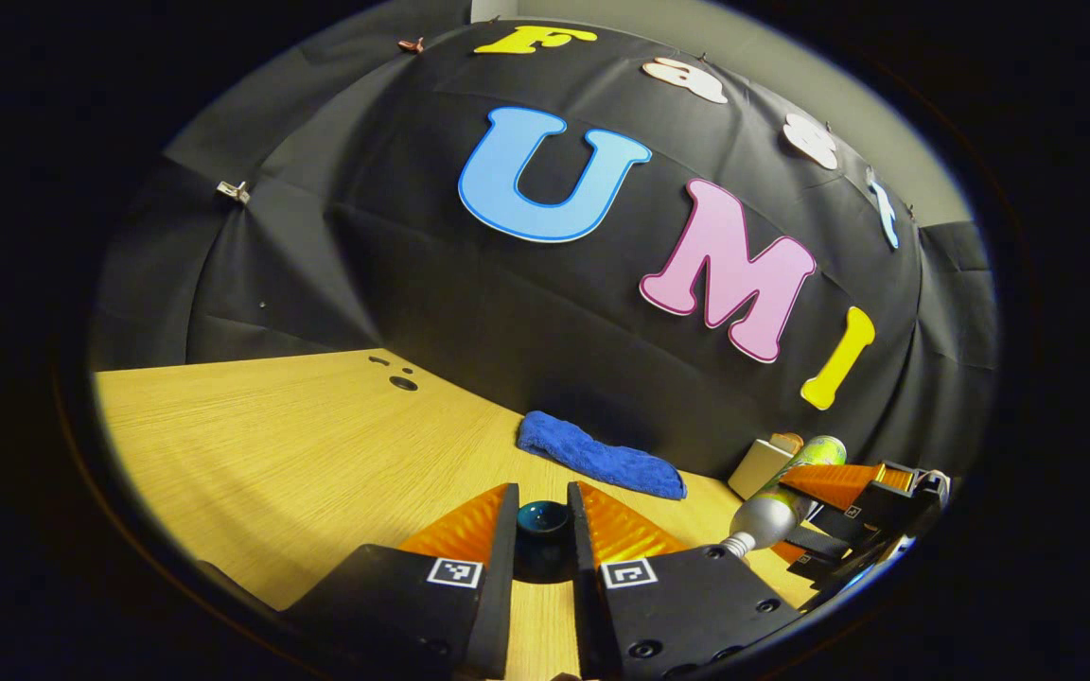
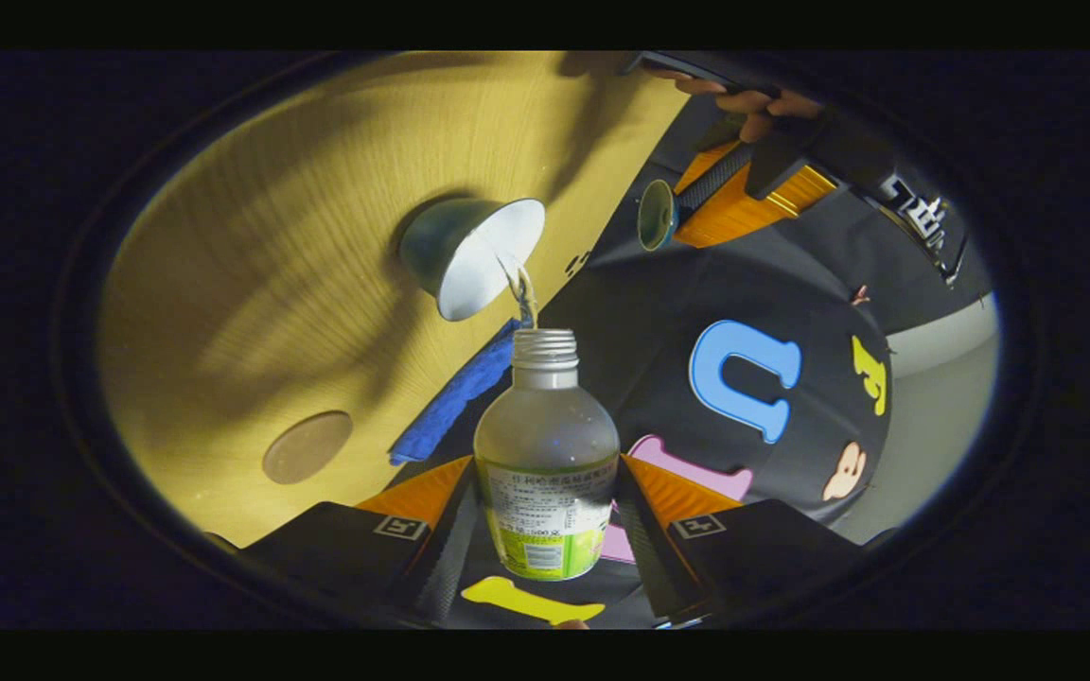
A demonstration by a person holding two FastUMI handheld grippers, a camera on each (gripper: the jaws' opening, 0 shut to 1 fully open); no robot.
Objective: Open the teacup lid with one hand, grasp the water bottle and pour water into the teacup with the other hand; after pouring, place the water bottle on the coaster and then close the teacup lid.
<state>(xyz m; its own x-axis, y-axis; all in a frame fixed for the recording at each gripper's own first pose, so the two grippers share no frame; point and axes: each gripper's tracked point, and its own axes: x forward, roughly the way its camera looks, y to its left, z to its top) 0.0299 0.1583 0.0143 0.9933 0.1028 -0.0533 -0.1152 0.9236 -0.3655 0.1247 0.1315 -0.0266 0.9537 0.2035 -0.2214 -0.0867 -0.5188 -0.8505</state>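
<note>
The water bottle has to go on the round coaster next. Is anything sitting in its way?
Nothing visible. The coaster lies bare on the wooden table, apart from the teacup and the blue cloth. The right gripper holds the water bottle pouring.

Left gripper view: lid (image 1: 543, 518) mostly hidden between the fingers; bottle (image 1: 777, 506) partly covered by the right gripper (image 1: 848, 515). Right gripper view: bottle base cut off between the fingers; label unreadable; hand (image 2: 744, 95) cropped at the top edge.
</note>
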